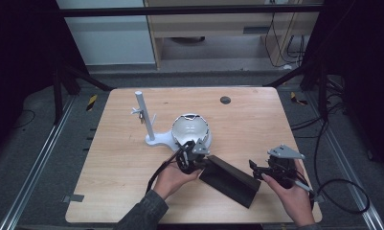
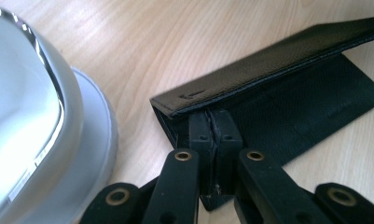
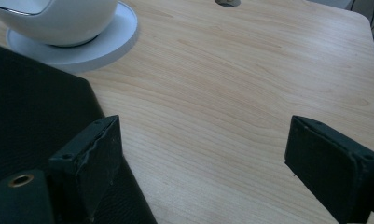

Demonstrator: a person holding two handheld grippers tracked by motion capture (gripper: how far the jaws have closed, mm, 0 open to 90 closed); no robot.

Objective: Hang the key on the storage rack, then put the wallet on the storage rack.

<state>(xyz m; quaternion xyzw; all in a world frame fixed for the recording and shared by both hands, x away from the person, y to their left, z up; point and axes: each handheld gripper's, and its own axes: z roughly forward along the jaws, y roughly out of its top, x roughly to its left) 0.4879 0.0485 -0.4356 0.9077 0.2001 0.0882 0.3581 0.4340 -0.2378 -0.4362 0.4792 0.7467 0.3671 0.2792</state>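
A black leather-like folding case [image 1: 230, 179] lies on the wooden table [image 1: 256, 120] near its front, one flap raised like a tent. My left gripper [image 1: 199, 160] is at the case's left end. In the left gripper view its jaws are pressed together [image 2: 217, 128] on the edge of the case [image 2: 278, 60], under the raised flap. My right gripper [image 1: 256, 168] is at the case's right end with its jaws wide apart [image 3: 212, 158] and bare table between them. The case [image 3: 31, 107] lies beside its left fingertip [image 3: 100, 154]; whether they touch I cannot tell.
A white rounded bowl-like shell [image 1: 192, 129] sits on a white base with an upright post [image 1: 142, 112], just behind the left gripper. The shell [image 2: 21, 116] is close on that gripper's left. A small dark hole [image 1: 225, 100] marks the table's far side. Cables trail off right.
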